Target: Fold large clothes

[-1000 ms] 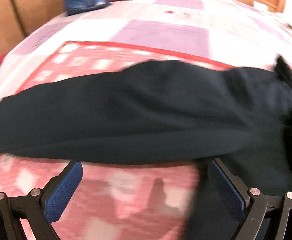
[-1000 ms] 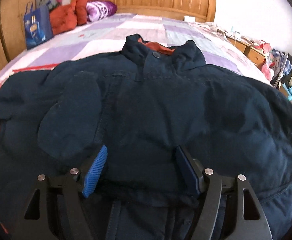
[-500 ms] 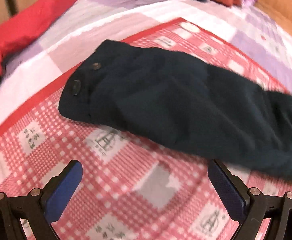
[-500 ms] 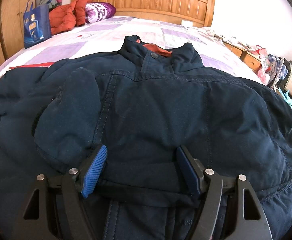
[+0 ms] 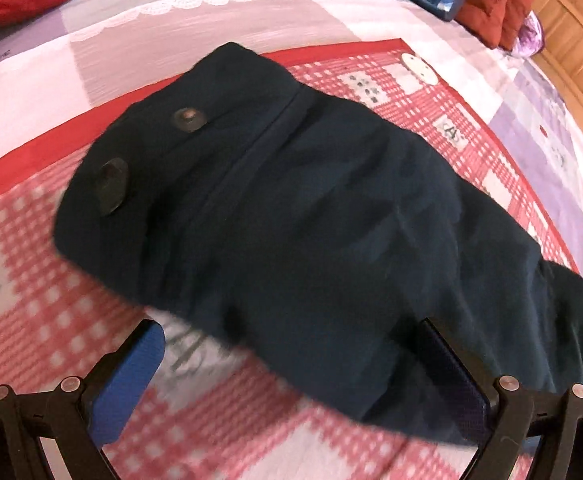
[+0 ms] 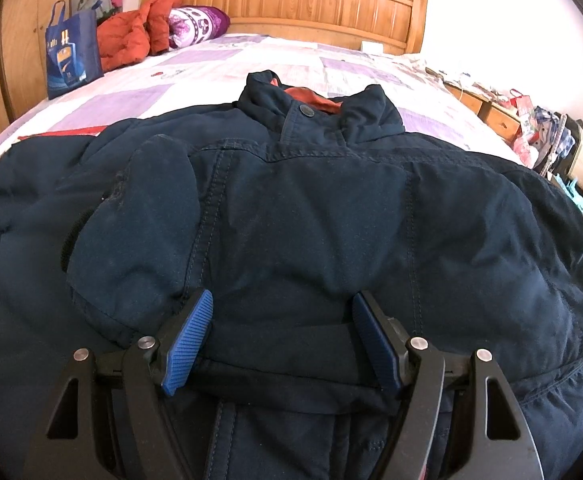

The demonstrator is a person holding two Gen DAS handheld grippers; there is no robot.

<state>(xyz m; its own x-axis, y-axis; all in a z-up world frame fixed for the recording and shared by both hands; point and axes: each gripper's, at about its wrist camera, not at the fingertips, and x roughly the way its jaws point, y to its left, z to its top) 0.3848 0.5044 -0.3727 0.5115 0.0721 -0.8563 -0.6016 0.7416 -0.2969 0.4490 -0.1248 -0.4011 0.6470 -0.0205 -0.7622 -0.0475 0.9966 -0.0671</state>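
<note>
I see the dark navy jacket point(image 6: 311, 220) spread front-up across the bed point(image 6: 139, 100), collar toward the wooden headboard point(image 6: 291, 4); one sleeve point(image 5: 291, 208) stretches out over a red checked blanket point(image 5: 31, 300), cuff buttons showing; my left gripper point(image 5: 299, 364) has its fingers wide apart above that sleeve, gripping nothing; my right gripper point(image 6: 283, 336) stands open over the jacket's lower front, fabric between its fingers, not pinched; a blue bag point(image 6: 71, 56), contents unseen, orange clothing point(image 6: 131, 36) and a purple pillow point(image 6: 199, 24) crowd the bed's far corner.
</note>
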